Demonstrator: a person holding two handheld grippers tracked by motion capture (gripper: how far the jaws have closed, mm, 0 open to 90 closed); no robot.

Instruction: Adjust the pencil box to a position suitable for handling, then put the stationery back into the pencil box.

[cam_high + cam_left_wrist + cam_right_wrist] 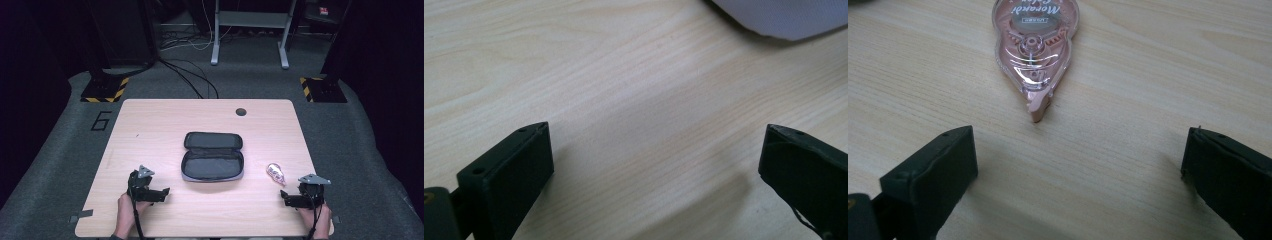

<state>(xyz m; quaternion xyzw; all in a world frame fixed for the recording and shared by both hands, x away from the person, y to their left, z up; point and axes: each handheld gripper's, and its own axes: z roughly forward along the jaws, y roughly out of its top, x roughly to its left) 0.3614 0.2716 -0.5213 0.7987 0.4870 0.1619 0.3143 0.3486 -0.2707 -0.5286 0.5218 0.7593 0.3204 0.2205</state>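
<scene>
Left gripper (161,193): matte black, blocky jaws spread wide over bare wood, grasping nothing. Right gripper (286,197): same build, jaws likewise parted and empty. Correction tape dispenser (1036,46): clear pink plastic, teardrop-shaped, gears visible inside, lying flat just ahead of the right gripper, tip toward it. Pencil case (212,156): dark fabric, oblong with rounded corners, unzipped open at mid-table. Table (150,125): pale woodgrain laminate.

I see bare table (150,130) ahead of my left gripper (162,192); open pouch (212,156) blocks centre; correction tape (1035,47) sits just ahead of my right gripper (1075,165).
</scene>
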